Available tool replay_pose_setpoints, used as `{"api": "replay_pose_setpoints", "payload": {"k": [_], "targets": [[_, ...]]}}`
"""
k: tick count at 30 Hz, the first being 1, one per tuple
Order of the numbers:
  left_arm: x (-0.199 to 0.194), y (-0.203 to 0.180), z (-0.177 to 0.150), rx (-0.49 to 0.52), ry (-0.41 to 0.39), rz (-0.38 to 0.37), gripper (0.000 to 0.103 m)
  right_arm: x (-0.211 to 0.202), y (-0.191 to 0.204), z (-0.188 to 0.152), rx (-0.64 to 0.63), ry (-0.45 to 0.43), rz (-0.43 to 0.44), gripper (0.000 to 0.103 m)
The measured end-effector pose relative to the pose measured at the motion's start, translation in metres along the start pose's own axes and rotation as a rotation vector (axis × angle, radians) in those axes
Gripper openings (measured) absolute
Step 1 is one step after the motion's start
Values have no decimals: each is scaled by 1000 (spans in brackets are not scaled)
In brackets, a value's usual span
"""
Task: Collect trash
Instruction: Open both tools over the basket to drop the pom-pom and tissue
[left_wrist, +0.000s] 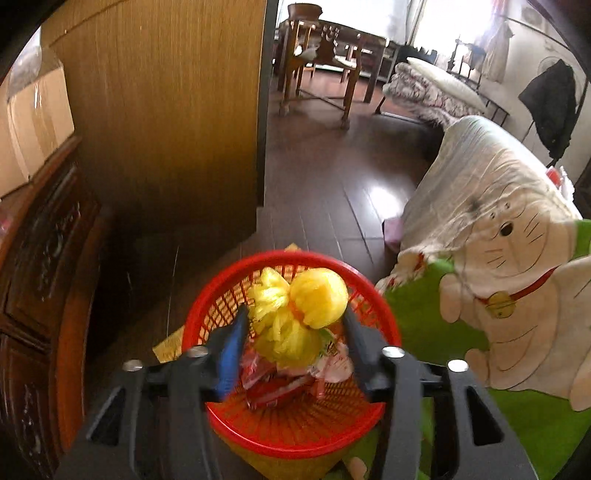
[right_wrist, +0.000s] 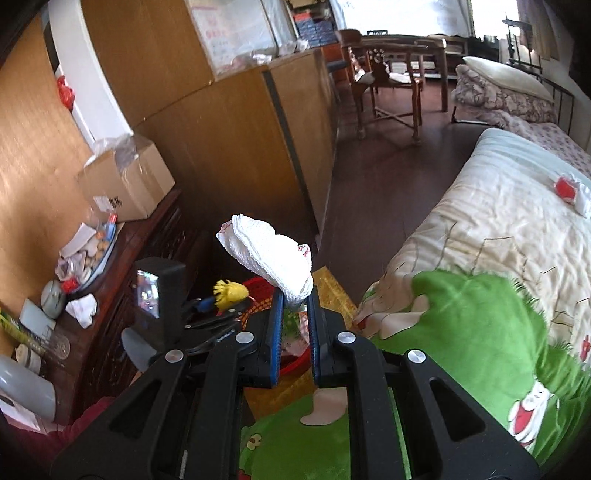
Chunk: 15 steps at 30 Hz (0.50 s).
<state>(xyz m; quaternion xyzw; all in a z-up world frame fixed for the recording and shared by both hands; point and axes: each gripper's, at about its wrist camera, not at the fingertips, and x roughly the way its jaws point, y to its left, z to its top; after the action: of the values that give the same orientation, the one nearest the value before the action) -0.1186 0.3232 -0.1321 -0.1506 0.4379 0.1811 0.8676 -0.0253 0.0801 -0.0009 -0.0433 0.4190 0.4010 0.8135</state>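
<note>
right gripper (right_wrist: 295, 295): jaws clamped on white crumpled tissue (right_wrist: 269, 254), wad sticking up past fingertips
left gripper (right_wrist: 218, 314): left of it, yellow foam net (right_wrist: 229, 291) at its tips
red basket (right_wrist: 291, 363): below both, mostly hidden
bed: green quilt (right_wrist: 472, 332) on right
cabinet top (right_wrist: 122, 266): cluttered, cardboard box (right_wrist: 129, 184)

Daylight blazes through the far windows (left_wrist: 436, 18), blown out white, glaring off the dark floor (left_wrist: 380, 195). Left cabinet (left_wrist: 40, 266) sits in shadow. Fisheye bends edges; near objects smear softly.
</note>
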Motion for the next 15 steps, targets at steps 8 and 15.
{"api": "replay_pose_setpoints", "payload": {"k": [8, 15], "targets": [[-12, 9, -4, -31, -40, 122, 95, 14, 2, -6, 2, 41, 2, 14], [-20, 17, -13, -16, -41, 198, 97, 32, 5, -7, -7, 89, 9, 14]]}}
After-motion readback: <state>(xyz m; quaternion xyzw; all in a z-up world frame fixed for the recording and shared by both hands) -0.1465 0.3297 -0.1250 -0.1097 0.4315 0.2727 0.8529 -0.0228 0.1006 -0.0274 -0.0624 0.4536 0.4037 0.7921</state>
